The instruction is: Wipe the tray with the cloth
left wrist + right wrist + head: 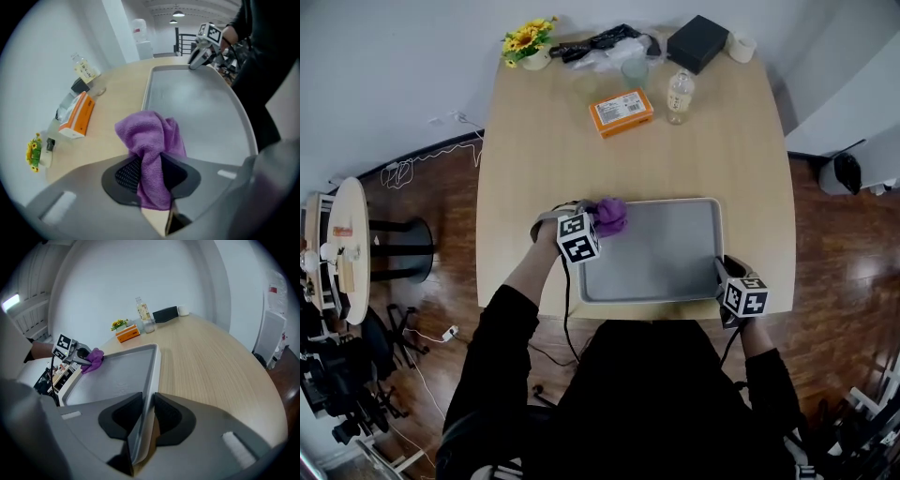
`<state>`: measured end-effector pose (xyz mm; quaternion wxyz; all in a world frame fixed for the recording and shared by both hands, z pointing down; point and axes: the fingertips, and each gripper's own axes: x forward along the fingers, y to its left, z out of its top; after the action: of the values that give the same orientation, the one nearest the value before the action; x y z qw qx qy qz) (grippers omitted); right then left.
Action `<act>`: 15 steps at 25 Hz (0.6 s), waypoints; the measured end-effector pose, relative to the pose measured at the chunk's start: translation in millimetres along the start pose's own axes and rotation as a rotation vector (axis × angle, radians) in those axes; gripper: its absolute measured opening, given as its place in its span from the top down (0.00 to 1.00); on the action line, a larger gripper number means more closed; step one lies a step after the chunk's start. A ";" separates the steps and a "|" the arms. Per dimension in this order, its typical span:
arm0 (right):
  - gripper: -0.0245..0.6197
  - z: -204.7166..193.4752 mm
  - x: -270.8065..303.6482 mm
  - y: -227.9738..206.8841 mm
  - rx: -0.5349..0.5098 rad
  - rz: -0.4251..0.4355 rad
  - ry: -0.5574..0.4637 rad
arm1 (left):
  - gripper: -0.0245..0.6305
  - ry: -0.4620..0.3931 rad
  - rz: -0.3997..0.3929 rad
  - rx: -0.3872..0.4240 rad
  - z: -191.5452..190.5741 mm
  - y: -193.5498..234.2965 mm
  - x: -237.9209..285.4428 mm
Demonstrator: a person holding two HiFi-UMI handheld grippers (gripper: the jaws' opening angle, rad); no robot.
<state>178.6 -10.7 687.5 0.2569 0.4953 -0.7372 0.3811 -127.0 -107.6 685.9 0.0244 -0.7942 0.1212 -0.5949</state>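
A grey metal tray (656,253) lies on the wooden table near its front edge. My left gripper (593,223) is shut on a bunched purple cloth (610,215), which hangs over the tray's far left corner. In the left gripper view the cloth (152,140) is pinched between the dark pads, with the tray (197,101) stretching beyond it. My right gripper (722,278) is shut on the tray's near right rim (150,380); in the right gripper view the rim stands upright between both pads. The right gripper view also catches the cloth (95,359) across the tray.
At the table's far end stand an orange box (621,112), a clear bottle (679,96), a glass (635,72), a black box (697,42), a tape roll (740,47) and a pot of yellow flowers (530,43). The person's dark sleeves reach in from the table's near edge.
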 end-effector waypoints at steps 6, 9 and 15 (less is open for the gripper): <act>0.83 -4.1 1.7 -1.6 -0.006 -0.006 0.001 | 0.84 0.045 0.037 0.033 -20.7 -28.2 -4.4; 0.83 -3.4 0.9 -1.1 -0.012 -0.017 0.006 | 0.84 0.004 -0.027 -0.029 -30.7 -77.2 -19.1; 0.83 -2.2 1.3 0.3 -0.015 -0.023 0.008 | 0.84 -0.054 -0.158 0.031 -18.1 -189.8 -39.0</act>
<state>177.8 -9.5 689.7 0.2679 0.5001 -0.7333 0.3746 -123.5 86.9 689.3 -0.0073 -0.8167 0.0482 -0.5750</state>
